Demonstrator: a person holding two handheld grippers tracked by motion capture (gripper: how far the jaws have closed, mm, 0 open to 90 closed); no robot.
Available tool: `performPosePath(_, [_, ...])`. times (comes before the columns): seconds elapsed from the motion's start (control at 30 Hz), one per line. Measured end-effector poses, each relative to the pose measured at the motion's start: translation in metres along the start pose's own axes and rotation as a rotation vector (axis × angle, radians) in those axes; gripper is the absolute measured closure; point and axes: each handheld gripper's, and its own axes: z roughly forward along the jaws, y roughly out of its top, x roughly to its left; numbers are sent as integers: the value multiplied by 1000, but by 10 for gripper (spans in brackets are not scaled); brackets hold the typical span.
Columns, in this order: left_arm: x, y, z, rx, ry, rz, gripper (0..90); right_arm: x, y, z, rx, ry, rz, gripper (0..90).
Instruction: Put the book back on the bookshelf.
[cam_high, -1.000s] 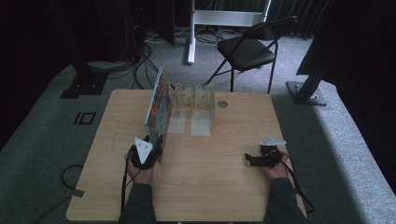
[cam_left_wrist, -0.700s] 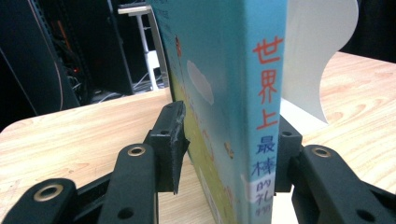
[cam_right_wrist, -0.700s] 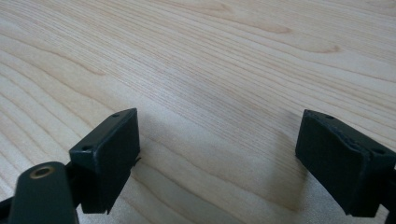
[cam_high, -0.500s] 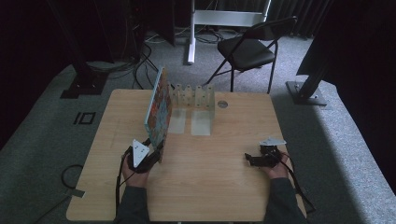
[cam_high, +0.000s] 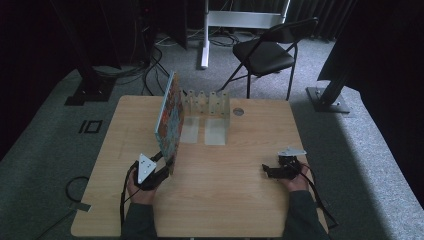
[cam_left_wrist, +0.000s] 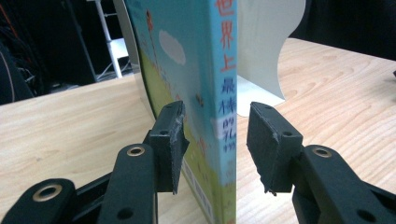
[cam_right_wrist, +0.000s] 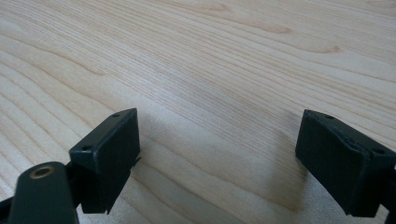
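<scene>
The right claw (cam_right_wrist: 217, 158) hangs just above a pale wooden surface (cam_right_wrist: 224, 60), its two black jaws standing wide apart with bare wood between them. The grain runs slantwise ahead of the claw, and a soft shadow lies on the wood beneath and between the jaws. One brass rivet shows beside the nearer jaw.

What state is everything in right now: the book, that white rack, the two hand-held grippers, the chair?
Book: upright on its edge, spine between the left jaws.
Left hand-held gripper: jaws around the book; left pad against the cover, right pad apart from the spine.
Right hand-held gripper: open, nothing between the jaws, above bare table.
White rack: standing, slots unfilled.
Folding chair: unfolded, unoccupied.
</scene>
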Motion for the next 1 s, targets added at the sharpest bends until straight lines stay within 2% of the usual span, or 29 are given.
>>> performPosePath(0.53, [3,-14,-12,52,-27,-1,569,0,0,0,-1,0,1,134])
performPosePath(1.0, [10,-25,-22,104,-2,-9,578,0,0,0,0,0,1,134])
